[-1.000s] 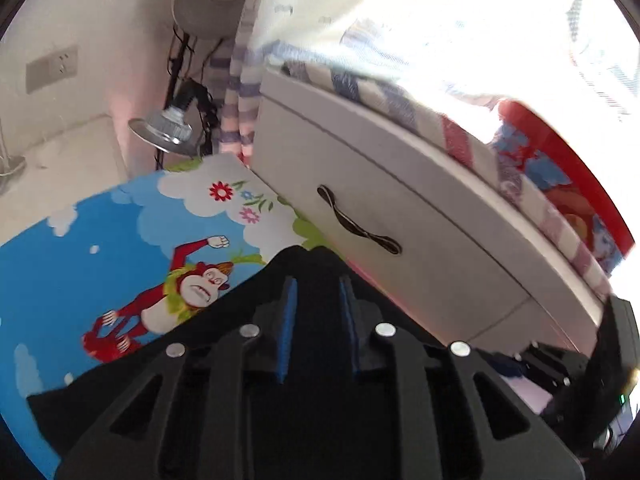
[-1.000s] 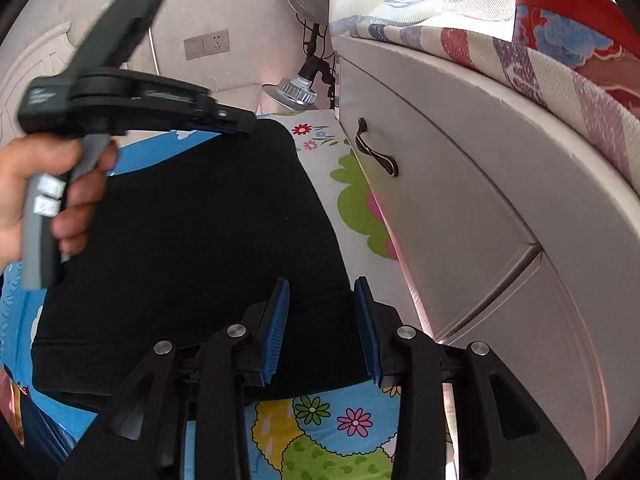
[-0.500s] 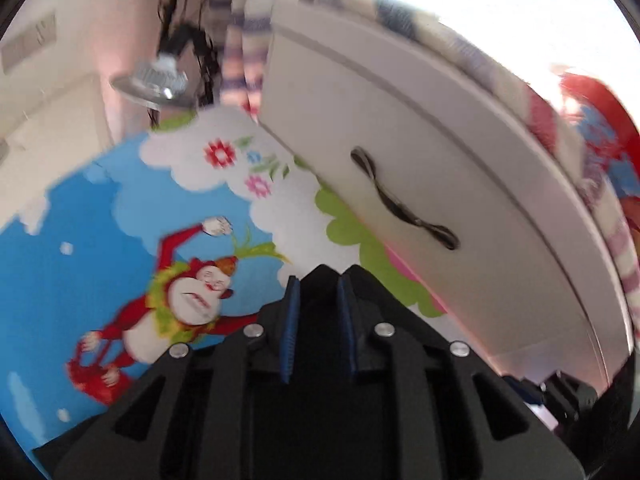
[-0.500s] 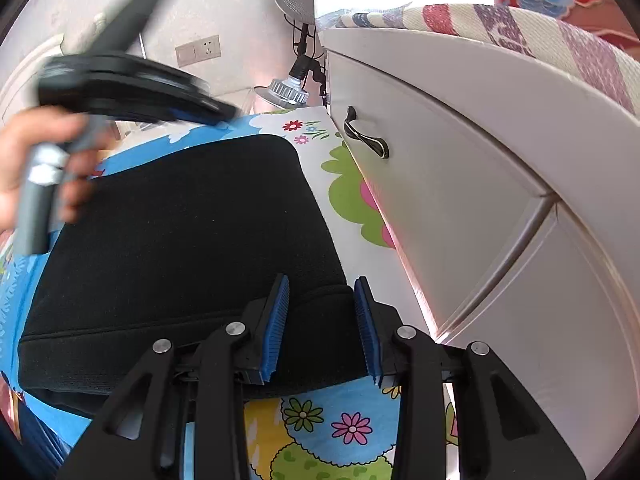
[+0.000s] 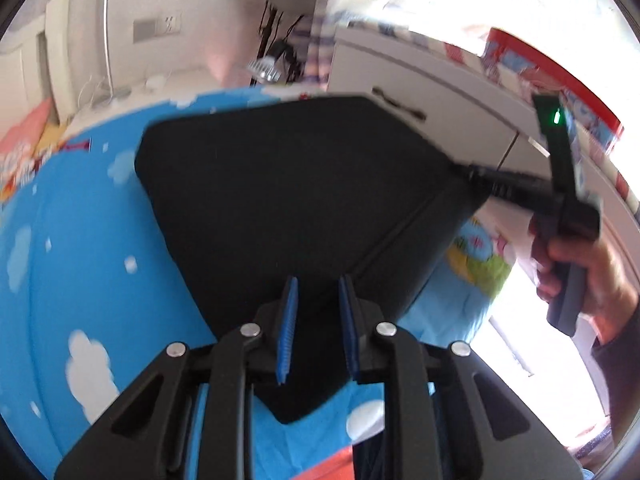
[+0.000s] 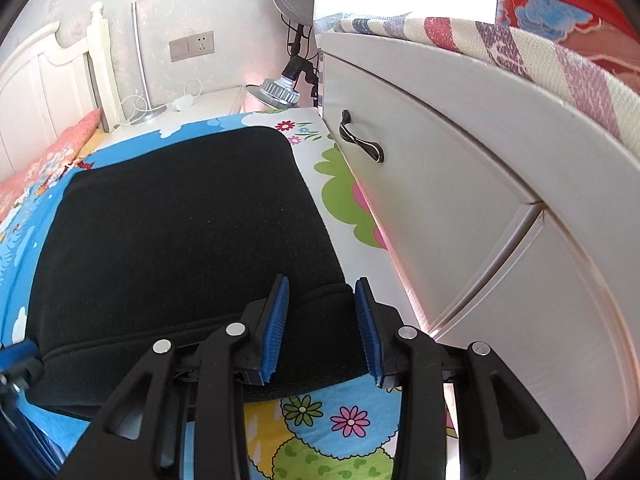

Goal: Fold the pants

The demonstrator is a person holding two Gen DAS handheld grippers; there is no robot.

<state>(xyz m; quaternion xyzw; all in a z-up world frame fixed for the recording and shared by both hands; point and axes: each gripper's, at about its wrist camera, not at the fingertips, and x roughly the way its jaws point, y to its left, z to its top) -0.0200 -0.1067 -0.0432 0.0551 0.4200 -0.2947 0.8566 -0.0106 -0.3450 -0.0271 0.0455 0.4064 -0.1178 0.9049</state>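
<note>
Black pants (image 5: 300,184) lie folded in a flat rectangle on the blue cartoon bedsheet (image 5: 80,260). My left gripper (image 5: 316,280) hovers over their near corner. Its blue pads stand a narrow gap apart and the fabric lies flat below, not pinched. In the right wrist view the pants (image 6: 180,232) fill the middle, with the waistband along the near edge. My right gripper (image 6: 322,284) sits just above the waistband's right end, pads apart and nothing clamped. The left wrist view also shows the right gripper (image 5: 480,176) at the pants' right corner, held by a hand (image 5: 580,280).
A white dresser (image 6: 460,184) with a dark drawer handle (image 6: 362,144) runs close along the right of the bed, with striped cloth on top. A metal lamp (image 6: 276,90) and a fan stand at the far end. A white headboard (image 6: 44,68) and a pink pillow (image 6: 52,156) are at the far left.
My left gripper has swung back from the far end of the pants to their near left corner, so the whole garment now shows. The right gripper has stayed put.
</note>
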